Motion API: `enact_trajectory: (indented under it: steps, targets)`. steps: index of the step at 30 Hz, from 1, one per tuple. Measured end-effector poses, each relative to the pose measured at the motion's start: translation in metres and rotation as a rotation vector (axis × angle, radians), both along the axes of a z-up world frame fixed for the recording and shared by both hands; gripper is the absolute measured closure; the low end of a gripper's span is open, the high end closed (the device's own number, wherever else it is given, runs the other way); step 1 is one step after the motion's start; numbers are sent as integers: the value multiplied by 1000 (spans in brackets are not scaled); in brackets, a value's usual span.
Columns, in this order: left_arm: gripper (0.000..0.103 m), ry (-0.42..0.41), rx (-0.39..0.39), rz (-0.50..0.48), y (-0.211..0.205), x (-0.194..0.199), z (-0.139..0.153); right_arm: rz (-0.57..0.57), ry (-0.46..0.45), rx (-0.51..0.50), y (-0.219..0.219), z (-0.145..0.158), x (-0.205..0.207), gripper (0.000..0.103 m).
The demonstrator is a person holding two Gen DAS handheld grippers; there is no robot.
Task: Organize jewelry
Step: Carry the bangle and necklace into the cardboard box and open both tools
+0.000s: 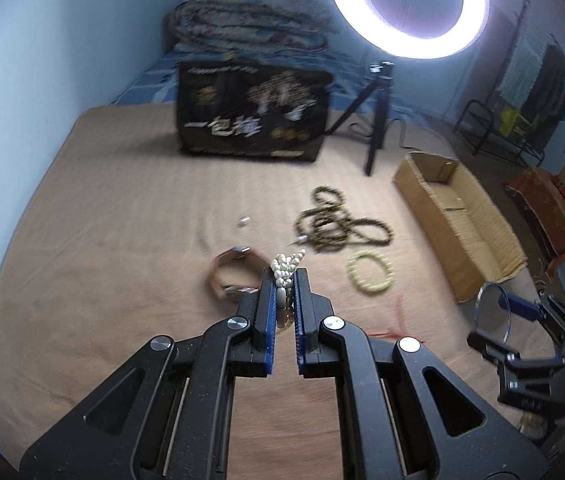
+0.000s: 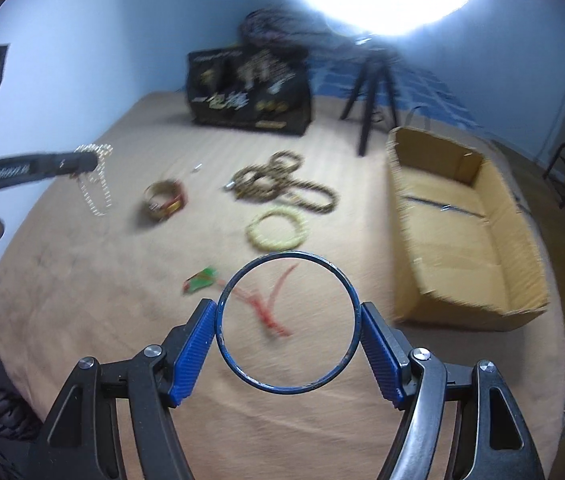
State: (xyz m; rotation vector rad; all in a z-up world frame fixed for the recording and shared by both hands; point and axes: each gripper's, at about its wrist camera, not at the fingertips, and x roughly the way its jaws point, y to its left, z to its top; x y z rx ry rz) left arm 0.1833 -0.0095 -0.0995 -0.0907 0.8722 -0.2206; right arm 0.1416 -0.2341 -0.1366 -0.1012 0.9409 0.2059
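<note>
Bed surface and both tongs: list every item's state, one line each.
Left tongs: shut on white pearl strand, lifted.
Right tongs: gripping thin blue metal bangle.
Brown cardboard box: open, looks empty.
Pale yellow beaded bracelet: lying flat.
Dark brown bead necklaces: tangled heap.

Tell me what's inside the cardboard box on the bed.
The cardboard box looks empty: only its bare bottom flaps and a seam show. Its near wall hides the closest strip of the floor, so something small could lie there.
</note>
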Motion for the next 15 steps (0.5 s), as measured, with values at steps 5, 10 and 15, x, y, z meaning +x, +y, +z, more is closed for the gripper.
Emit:
enact_trajectory:
  steps: [5,10,15]
  targets:
    - [97,-24,-9,-52,-33,6,10,-74,-30,-5,-36,14,10,30]
    - [97,-41,-23,-100,-68,15,17,-144,-47,-11,-71,21,18,30]
    - [97,-56,-27,-156,-105,23,20,-200,-45,-19,-103,21,31,30]
